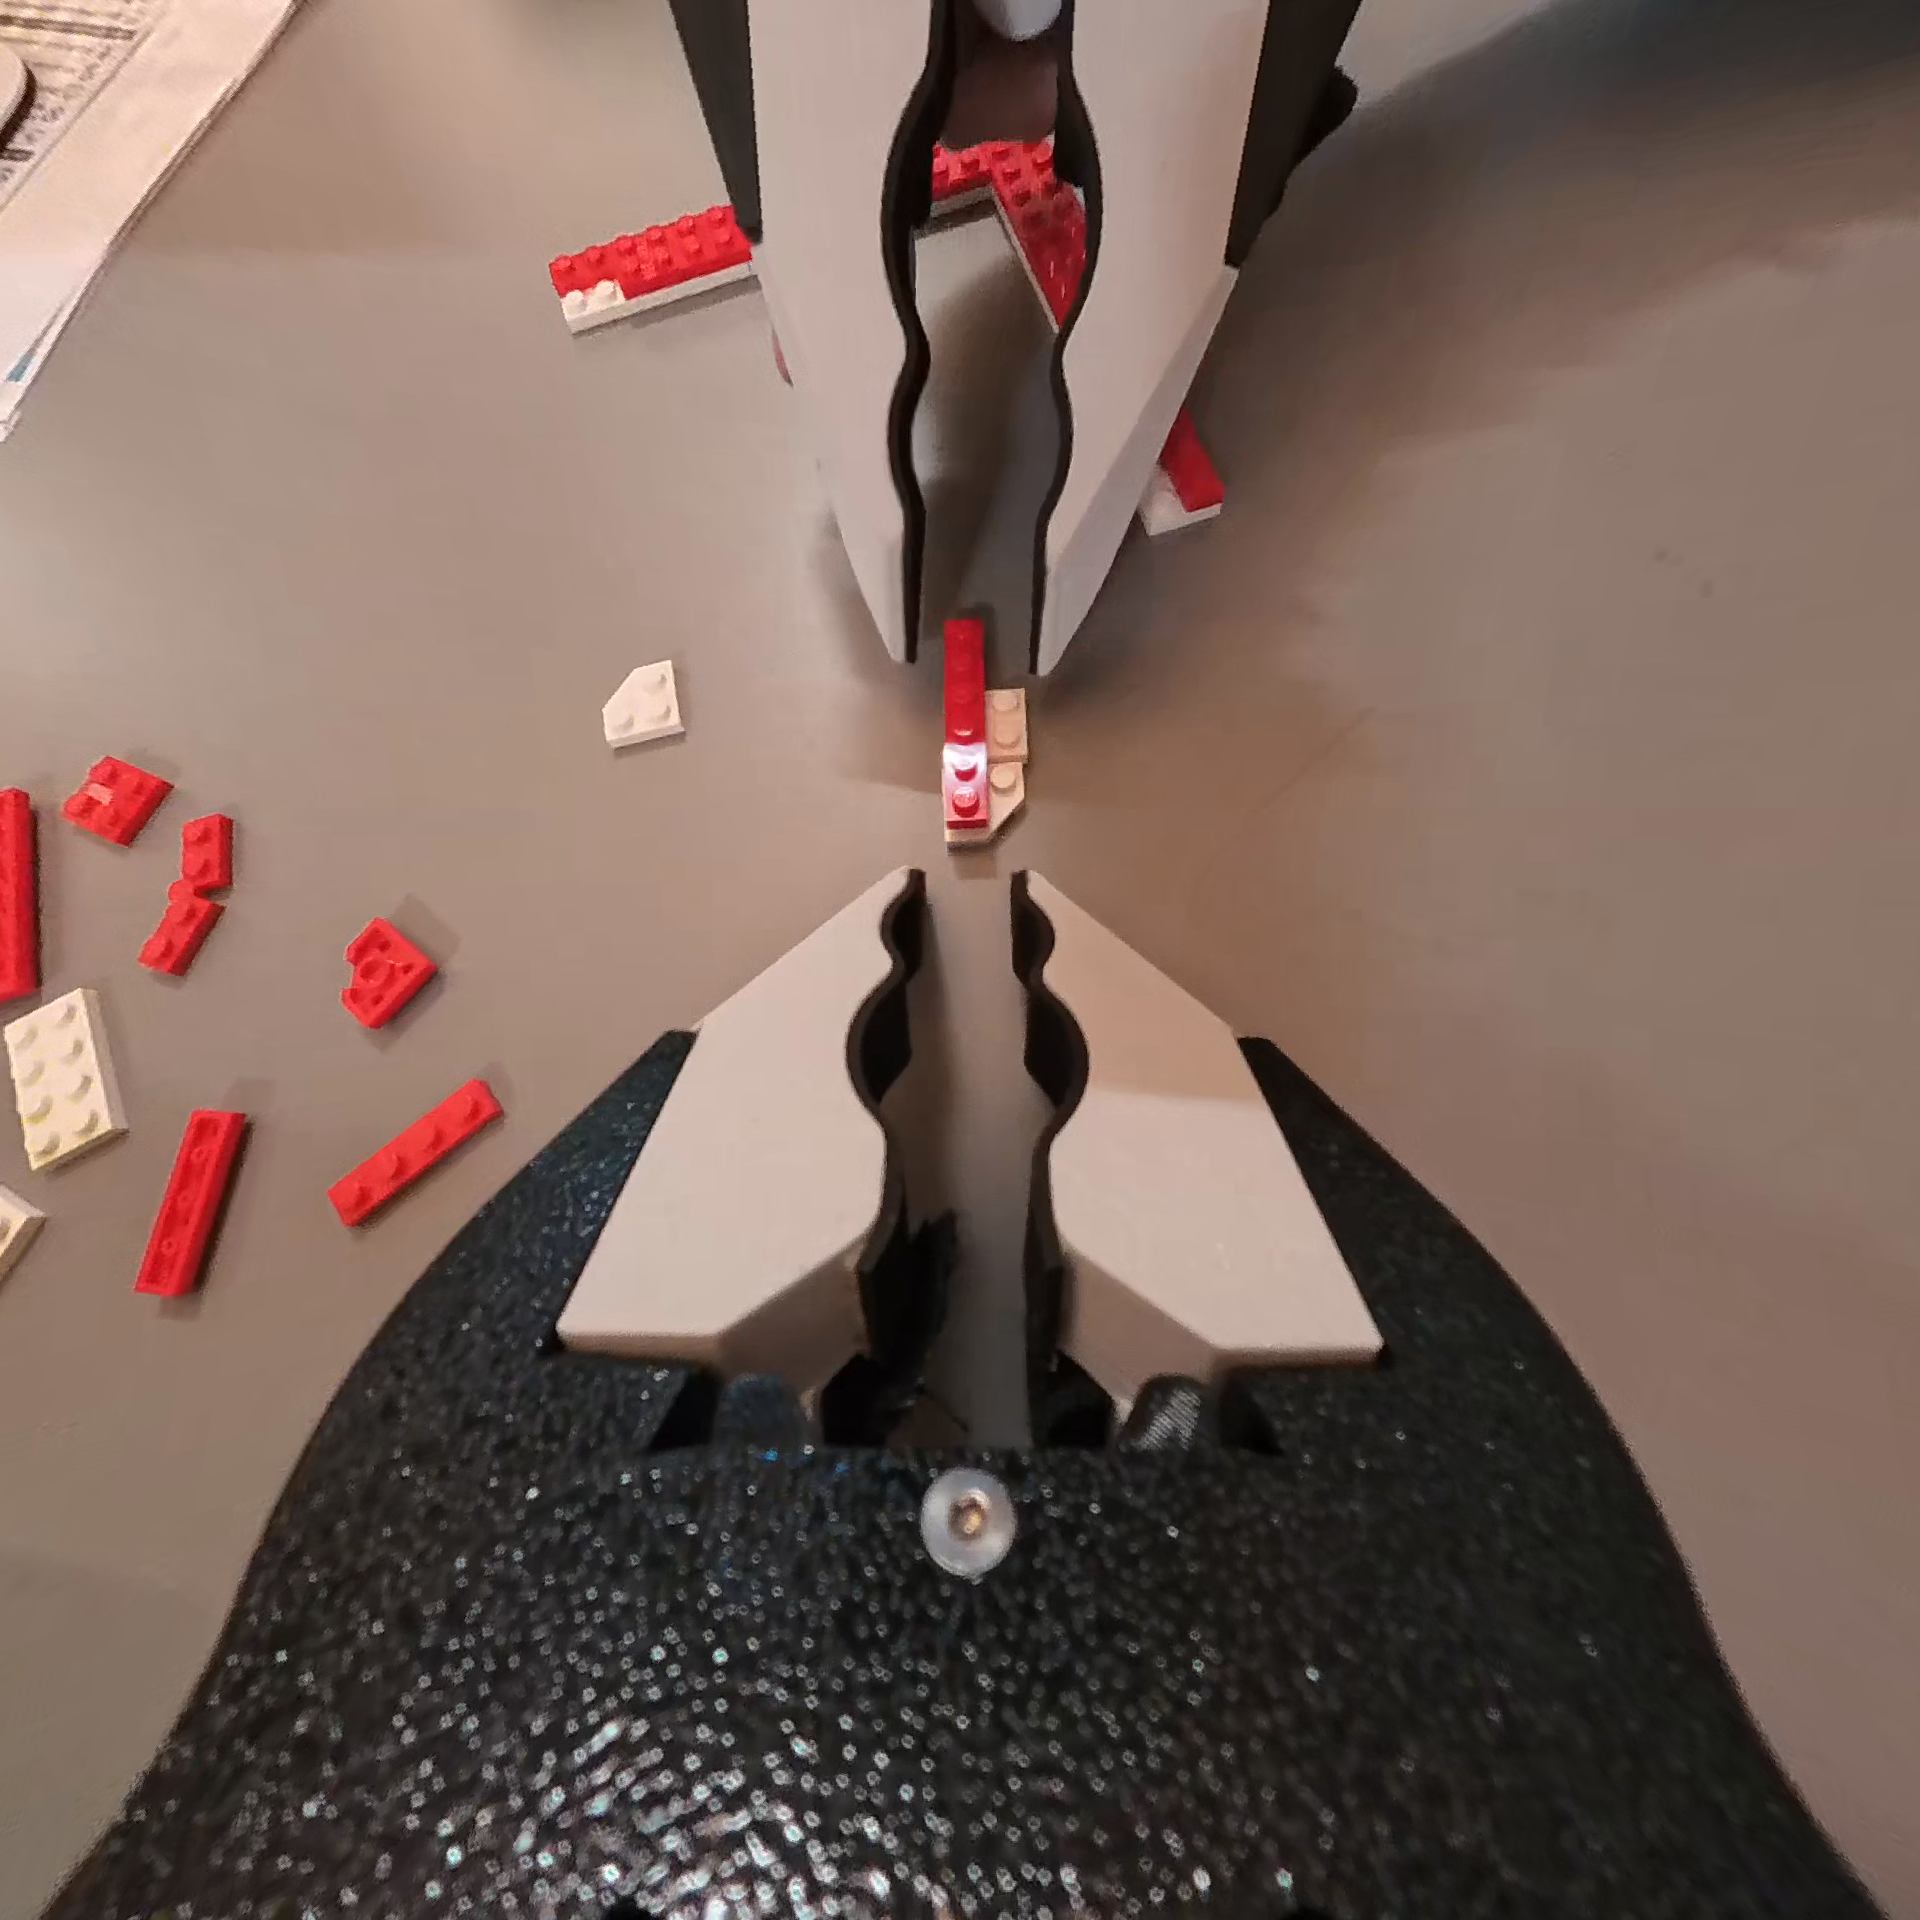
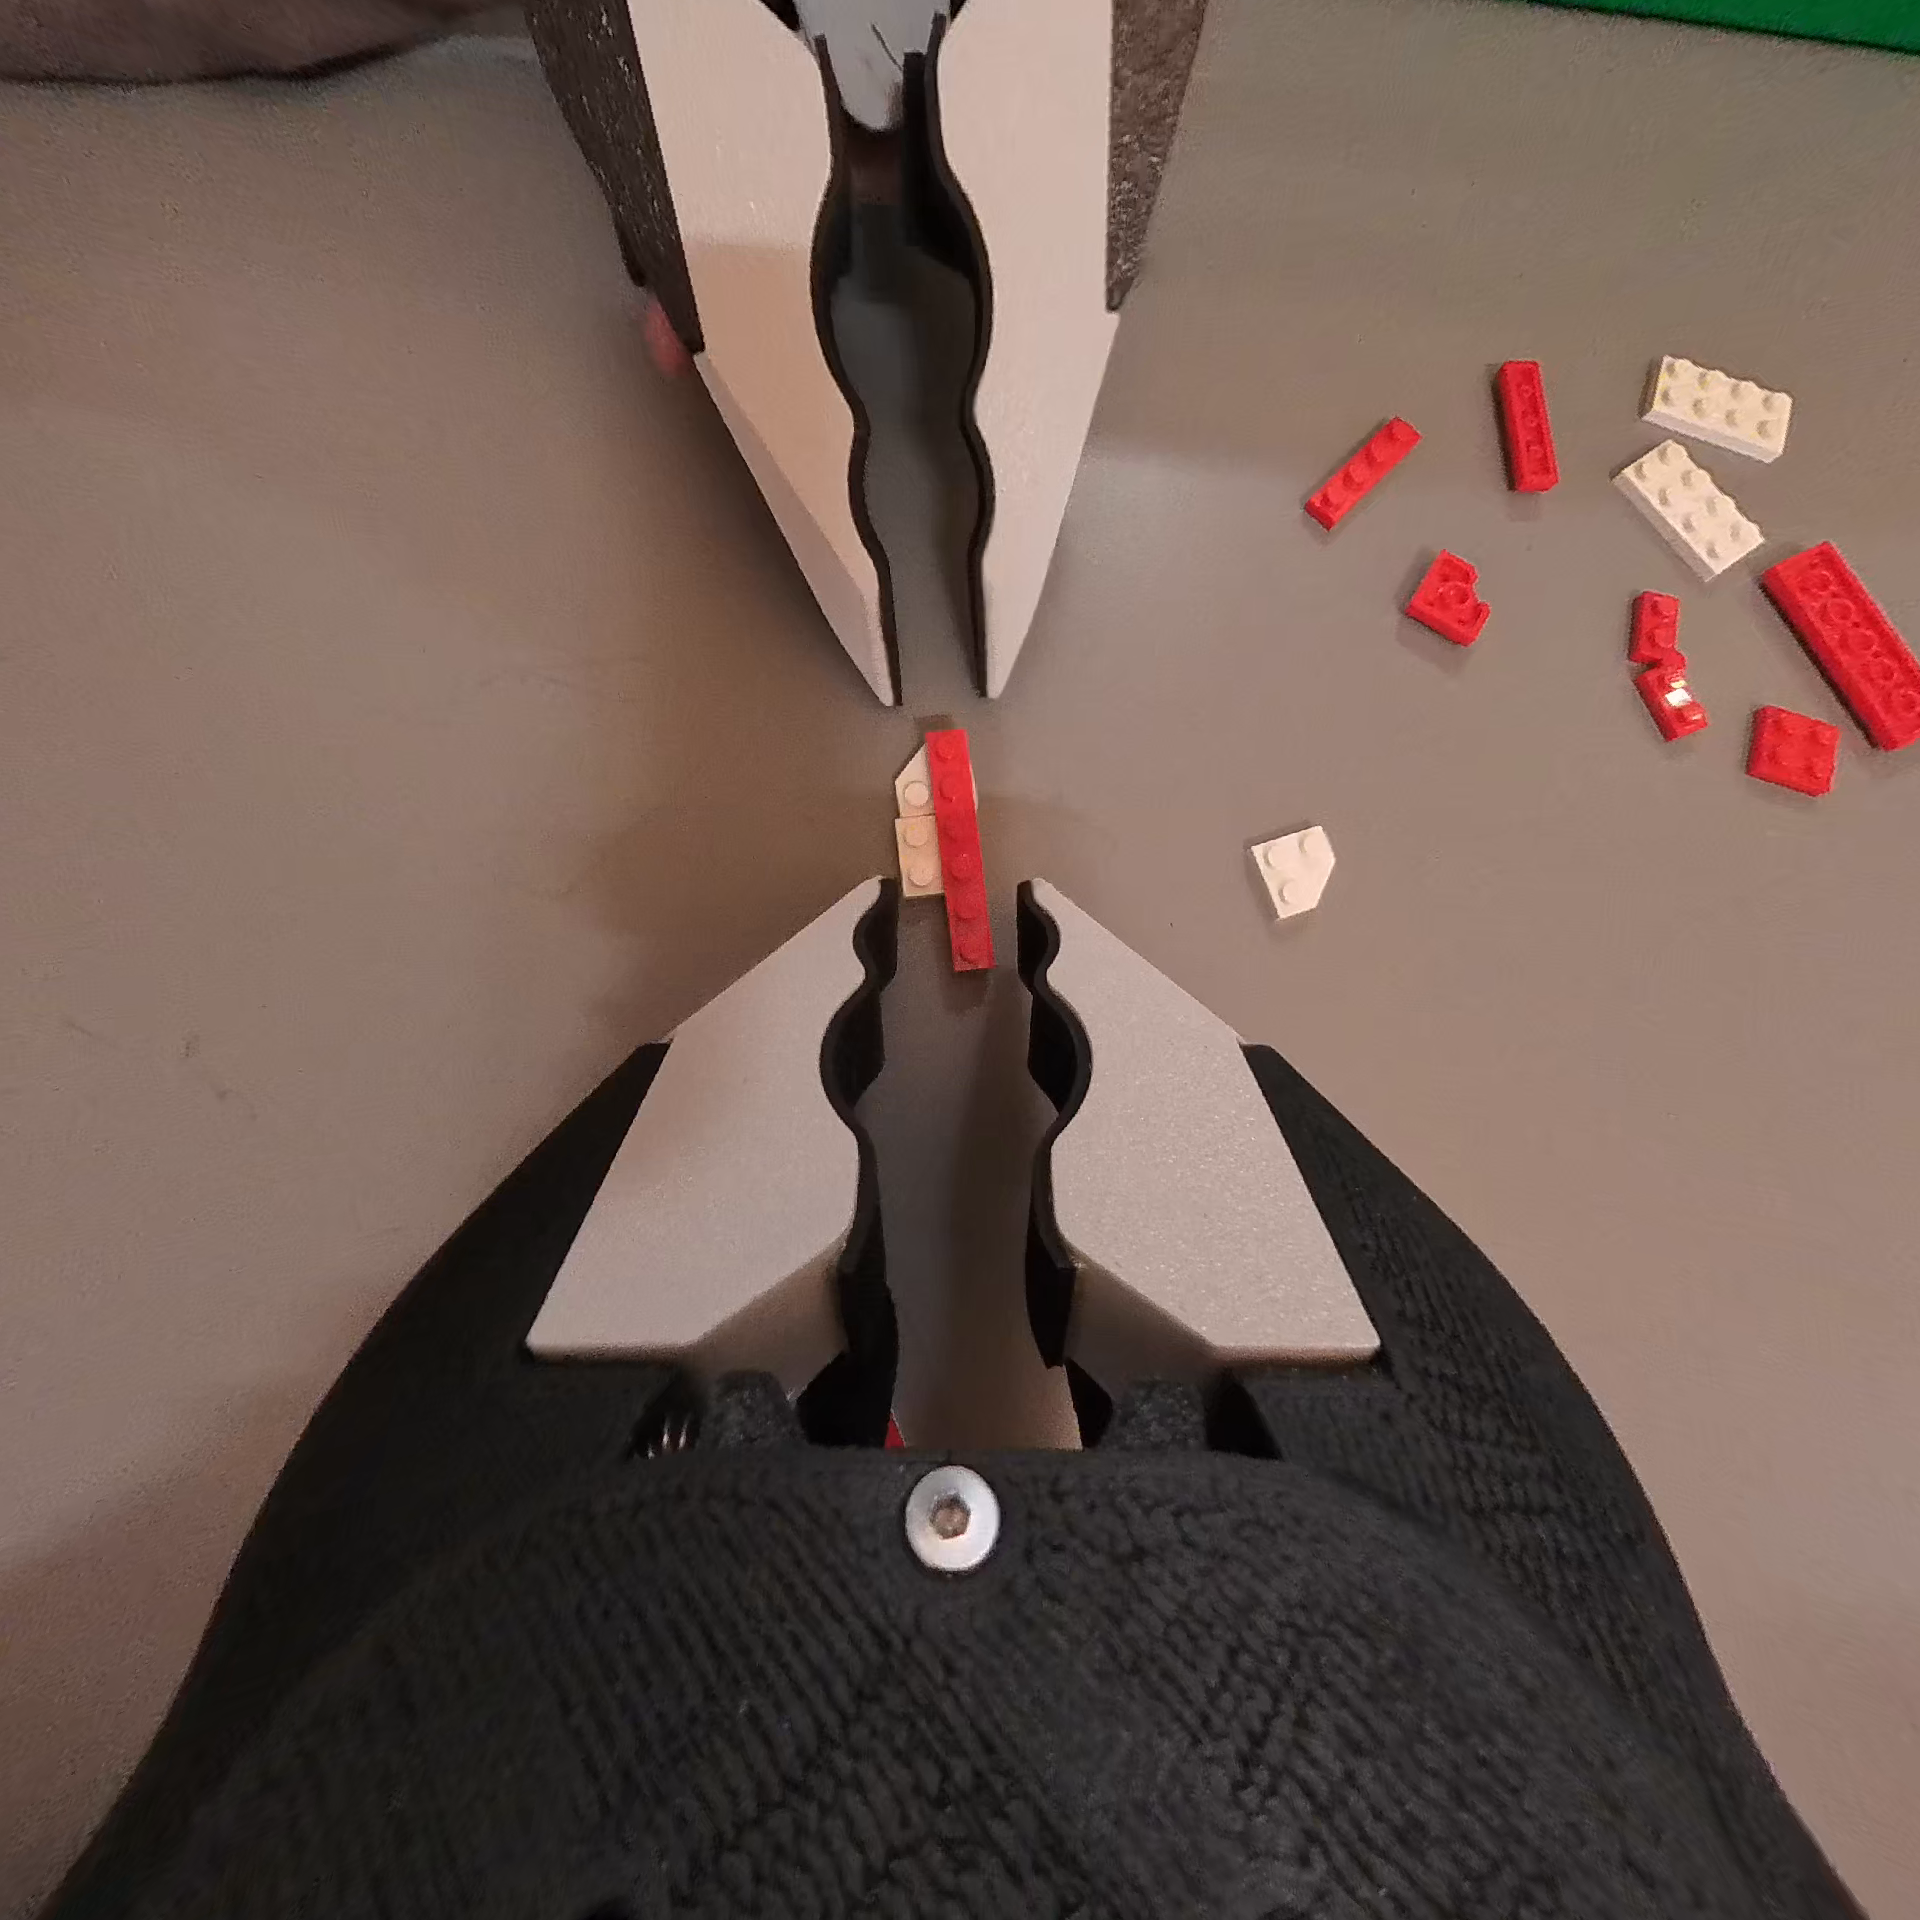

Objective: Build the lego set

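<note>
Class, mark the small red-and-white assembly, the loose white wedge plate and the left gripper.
small red-and-white assembly [image 1: 971, 727]: left wrist view, red strip.
loose white wedge plate [image 2: 1291, 871]: right wrist view, studded top.
left gripper [image 1: 966, 883]: left wrist view, between fingertips.

In the left wrist view, much of the red and white plate assembly at the far side of the tabletop is hidden behind the right gripper, so only separate stretches of it are seen beside and between its fingers. At the left edge of that view, a printed paper sheet, a long red plate and a white piece are cut off. In the right wrist view, a green strip is cropped by the top right corner, and a pinkish blurred spot beside the left gripper cannot be identified.
</note>
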The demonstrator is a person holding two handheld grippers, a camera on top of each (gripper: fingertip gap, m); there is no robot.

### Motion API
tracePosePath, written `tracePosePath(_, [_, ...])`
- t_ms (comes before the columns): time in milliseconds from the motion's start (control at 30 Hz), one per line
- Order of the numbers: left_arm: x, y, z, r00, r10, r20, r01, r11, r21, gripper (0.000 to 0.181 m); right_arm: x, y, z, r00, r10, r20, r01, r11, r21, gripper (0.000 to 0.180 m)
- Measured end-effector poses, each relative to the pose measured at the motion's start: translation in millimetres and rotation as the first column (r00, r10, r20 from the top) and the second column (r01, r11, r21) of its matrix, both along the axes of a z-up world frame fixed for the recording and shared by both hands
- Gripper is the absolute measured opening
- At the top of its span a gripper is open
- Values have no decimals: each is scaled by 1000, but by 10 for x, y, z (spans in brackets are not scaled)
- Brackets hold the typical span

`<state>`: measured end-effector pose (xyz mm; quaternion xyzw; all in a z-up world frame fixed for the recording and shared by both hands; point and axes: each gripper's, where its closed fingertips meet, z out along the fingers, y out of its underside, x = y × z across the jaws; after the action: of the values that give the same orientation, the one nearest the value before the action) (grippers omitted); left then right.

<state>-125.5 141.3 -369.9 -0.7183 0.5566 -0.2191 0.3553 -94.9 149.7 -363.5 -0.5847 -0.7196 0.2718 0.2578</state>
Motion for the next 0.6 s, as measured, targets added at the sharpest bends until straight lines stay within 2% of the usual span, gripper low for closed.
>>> tracePosePath(600, [49,23,12,999,-15,31,14,1000,17,3,-89,-38,-69,993,117,18,-117,993,-1,21])
